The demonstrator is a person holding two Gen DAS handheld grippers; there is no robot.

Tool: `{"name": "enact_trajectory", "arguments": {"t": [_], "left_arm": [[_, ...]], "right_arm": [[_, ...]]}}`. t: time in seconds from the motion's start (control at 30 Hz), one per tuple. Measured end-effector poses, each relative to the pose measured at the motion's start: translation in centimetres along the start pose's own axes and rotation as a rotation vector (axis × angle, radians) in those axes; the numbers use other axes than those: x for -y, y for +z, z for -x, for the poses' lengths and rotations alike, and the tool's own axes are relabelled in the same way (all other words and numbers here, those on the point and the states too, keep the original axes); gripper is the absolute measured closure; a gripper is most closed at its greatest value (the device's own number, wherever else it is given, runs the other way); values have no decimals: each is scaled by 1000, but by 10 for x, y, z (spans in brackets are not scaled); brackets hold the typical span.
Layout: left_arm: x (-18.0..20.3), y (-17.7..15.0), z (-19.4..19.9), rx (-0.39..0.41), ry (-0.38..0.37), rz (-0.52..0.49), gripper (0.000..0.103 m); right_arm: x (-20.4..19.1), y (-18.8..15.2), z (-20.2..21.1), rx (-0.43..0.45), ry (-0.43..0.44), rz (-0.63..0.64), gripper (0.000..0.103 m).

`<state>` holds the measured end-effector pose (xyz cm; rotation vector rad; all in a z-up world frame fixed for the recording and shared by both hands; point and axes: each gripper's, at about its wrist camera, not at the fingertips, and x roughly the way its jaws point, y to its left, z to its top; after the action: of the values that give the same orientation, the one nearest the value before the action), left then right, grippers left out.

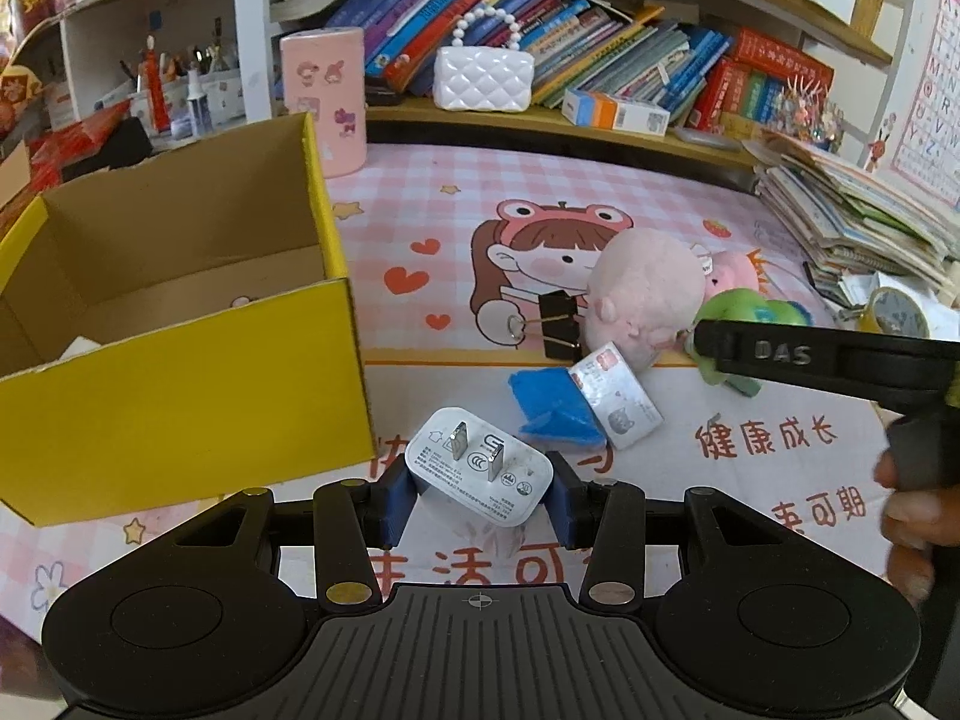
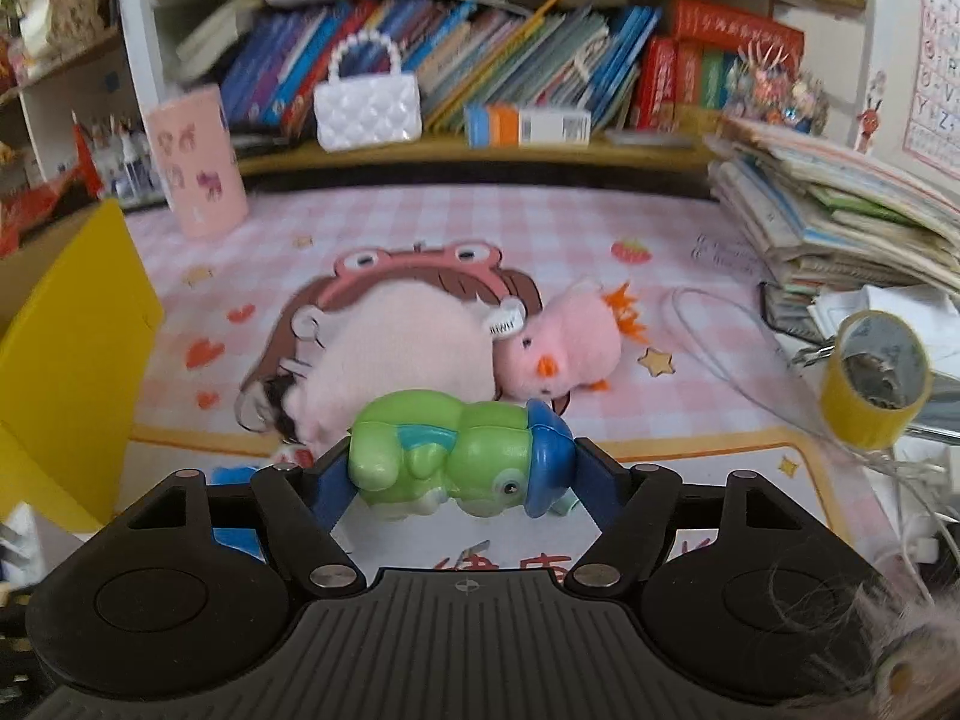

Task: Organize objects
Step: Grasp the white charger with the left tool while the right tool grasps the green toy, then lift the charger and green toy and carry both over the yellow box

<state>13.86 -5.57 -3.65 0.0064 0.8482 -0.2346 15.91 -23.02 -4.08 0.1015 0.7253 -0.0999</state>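
Observation:
My left gripper (image 1: 478, 489) is shut on a white plug charger (image 1: 478, 465), prongs up, just right of the open yellow cardboard box (image 1: 180, 384). My right gripper (image 2: 462, 471) is shut on a green plastic toy figure with a blue cap (image 2: 456, 456), held above the mat. In the left wrist view that gripper's arm (image 1: 828, 360) reaches in from the right with the green toy (image 1: 750, 315) partly hidden behind it. A pale pink plush (image 1: 645, 294) and a pink chick plush (image 2: 564, 345) lie on the mat.
A black binder clip (image 1: 558, 324), a blue packet (image 1: 555, 411) and a white card (image 1: 618, 402) lie mid-mat. A pink cup (image 1: 327, 99) stands at the back. A book stack (image 1: 852, 210) and yellow tape roll (image 2: 873, 387) sit at right. Shelves of books (image 1: 540, 42) line the back.

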Motion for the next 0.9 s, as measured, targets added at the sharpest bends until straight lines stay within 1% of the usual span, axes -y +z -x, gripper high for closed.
{"name": "enact_trajectory", "arguments": {"t": [0.1, 0.2, 0.33, 0.63, 0.9], "left_arm": [[-5, -3, 6, 8, -13, 6, 60], [-11, -8, 13, 13, -27, 6, 60], [-22, -17, 24, 25, -33, 9, 60], [-60, -45, 57, 31, -17, 48, 60], [-88, -69, 84, 26, -21, 46, 60]], "right_arm": [[-9, -4, 16, 11, 22, 11, 31], [-24, -12, 27, 13, 40, 50, 31], [-44, -27, 38, -2, 65, 102, 31], [-85, -54, 58, -48, 107, 119, 31], [-123, -81, 84, -52, 127, 150, 30]]}}
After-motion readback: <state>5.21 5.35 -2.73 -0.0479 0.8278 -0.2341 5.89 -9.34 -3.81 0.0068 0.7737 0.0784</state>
